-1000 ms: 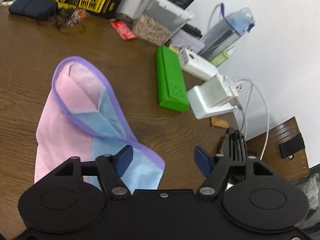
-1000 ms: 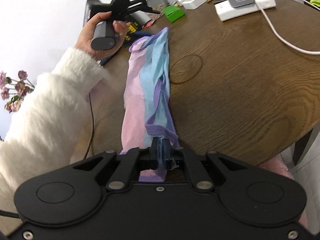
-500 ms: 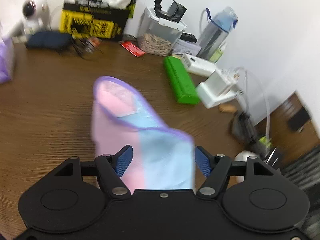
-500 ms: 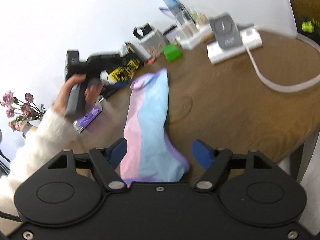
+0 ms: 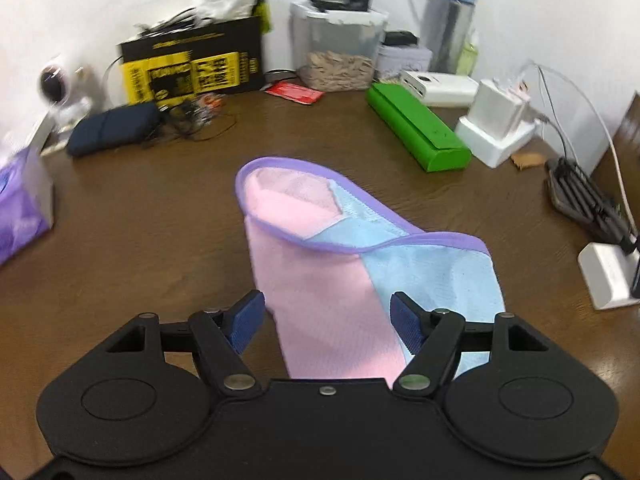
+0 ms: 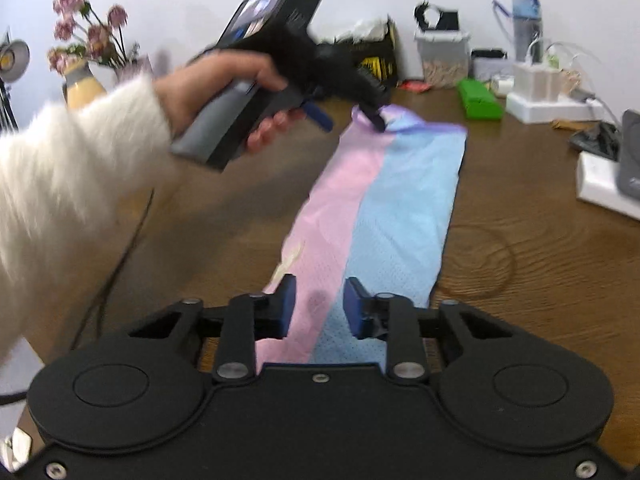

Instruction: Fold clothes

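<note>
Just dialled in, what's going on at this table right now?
A person is folding a pink and blue cloth on a wooden table, with a tool in each hand. Both tools are open. The right tool hangs over the near end of the cloth, gripping nothing. The left tool, held in the left hand, is at the far, purple-trimmed end, which lies partly folded over.

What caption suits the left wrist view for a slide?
Open left claw poised over a pink-and-blue garment with purple trim, on a cluttered wooden table.
</note>
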`<state>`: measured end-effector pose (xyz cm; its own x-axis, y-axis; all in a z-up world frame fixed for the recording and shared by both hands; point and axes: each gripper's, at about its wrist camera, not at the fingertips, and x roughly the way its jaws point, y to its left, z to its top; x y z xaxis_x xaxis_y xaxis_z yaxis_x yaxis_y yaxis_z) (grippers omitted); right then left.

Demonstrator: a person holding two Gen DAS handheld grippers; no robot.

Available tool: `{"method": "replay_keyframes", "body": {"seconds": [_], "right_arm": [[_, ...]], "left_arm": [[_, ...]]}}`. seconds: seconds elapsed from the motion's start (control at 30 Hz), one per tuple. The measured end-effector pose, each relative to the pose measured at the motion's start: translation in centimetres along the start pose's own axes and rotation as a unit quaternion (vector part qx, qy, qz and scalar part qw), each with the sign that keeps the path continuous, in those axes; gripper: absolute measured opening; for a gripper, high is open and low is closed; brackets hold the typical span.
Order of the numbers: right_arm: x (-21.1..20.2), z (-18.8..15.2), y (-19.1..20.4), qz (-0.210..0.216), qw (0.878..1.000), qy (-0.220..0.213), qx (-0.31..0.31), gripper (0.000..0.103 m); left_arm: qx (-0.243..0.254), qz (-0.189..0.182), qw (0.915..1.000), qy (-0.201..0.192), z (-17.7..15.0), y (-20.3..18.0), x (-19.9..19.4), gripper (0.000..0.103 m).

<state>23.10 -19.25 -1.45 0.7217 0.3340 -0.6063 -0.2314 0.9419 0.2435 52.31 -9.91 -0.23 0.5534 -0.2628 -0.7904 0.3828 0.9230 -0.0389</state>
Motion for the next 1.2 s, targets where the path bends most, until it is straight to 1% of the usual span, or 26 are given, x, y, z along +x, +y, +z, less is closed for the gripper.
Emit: {"method": "replay_keyframes", "body": {"seconds": [0.03,0.07,0.13,0.2,0.33,0.47,0.57,0.6,0.7,0.77,0.83,0.93,1.1,1.17,1.2], "right_arm": [[0.8,-0.1,-0.3,0.0,1.0,0.018,0.003,0.019],[1.2,-0.2,-0.5,0.002,1.0,0.026,0.006,0.018],[1.2,-0.4,-0.3,-0.004,1.0,0.026,-0.009,0.018],[1.0,-0.5,-0.2,-0.003,0.999,0.03,-0.011,0.018],[0.1,-1.5,0.6,-0.004,0.999,0.036,-0.034,0.018],[-0.5,-2.2,1.4,-0.005,0.998,0.037,-0.052,0.018],[-0.6,-2.2,1.4,-0.005,0.998,0.037,-0.055,0.018],[-0.6,-2.2,1.4,-0.005,0.998,0.038,-0.054,0.018],[-0.5,-2.0,1.2,-0.002,0.998,0.04,-0.049,0.018],[-0.6,-2.0,1.1,0.0,0.998,0.04,-0.049,0.018],[-0.6,-2.0,1.1,0.001,0.998,0.038,-0.053,0.018],[-0.6,-2.0,0.9,0.004,0.998,0.038,-0.051,0.018],[-0.6,-2.0,0.6,0.007,0.998,0.039,-0.044,0.018],[-0.6,-2.0,0.7,0.006,0.998,0.038,-0.044,0.018],[-0.6,-2.0,0.7,0.005,0.998,0.038,-0.046,0.018]], "left_arm": [[-0.001,0.003,1.0,0.001,0.2,-0.1,0.5,0.068],[-0.002,0.007,1.0,0.002,0.4,-0.2,0.9,0.068],[-0.004,0.016,0.9999,0.004,0.7,-0.2,1.7,0.068],[-0.009,0.026,0.9996,0.003,1.3,-0.1,2.7,0.068],[-0.025,0.025,0.9994,0.0,2.1,0.5,4.1,0.068],[-0.06,0.016,0.998,-0.015,3.9,1.8,5.3,0.068],[-0.1,0.007,0.994,-0.045,5.8,3.2,5.1,0.068],[-0.092,0.008,0.9948,-0.044,5.8,3.3,4.9,0.068],[-0.031,0.015,0.9991,-0.025,4.8,2.9,4.2,0.068],[0.01,0.02,0.9997,-0.012,4.1,2.7,3.7,0.068],[0.051,0.026,0.9984,0.0,3.4,2.5,3.2,0.068],[0.112,0.033,0.993,0.02,2.4,2.2,2.4,0.068],[0.158,0.056,0.9859,0.004,1.0,1.7,3.4,0.068],[0.176,0.069,0.9819,-0.018,0.8,1.3,3.6,0.066],[0.185,0.075,0.9795,-0.03,0.8,1.1,3.7,0.064]]}}
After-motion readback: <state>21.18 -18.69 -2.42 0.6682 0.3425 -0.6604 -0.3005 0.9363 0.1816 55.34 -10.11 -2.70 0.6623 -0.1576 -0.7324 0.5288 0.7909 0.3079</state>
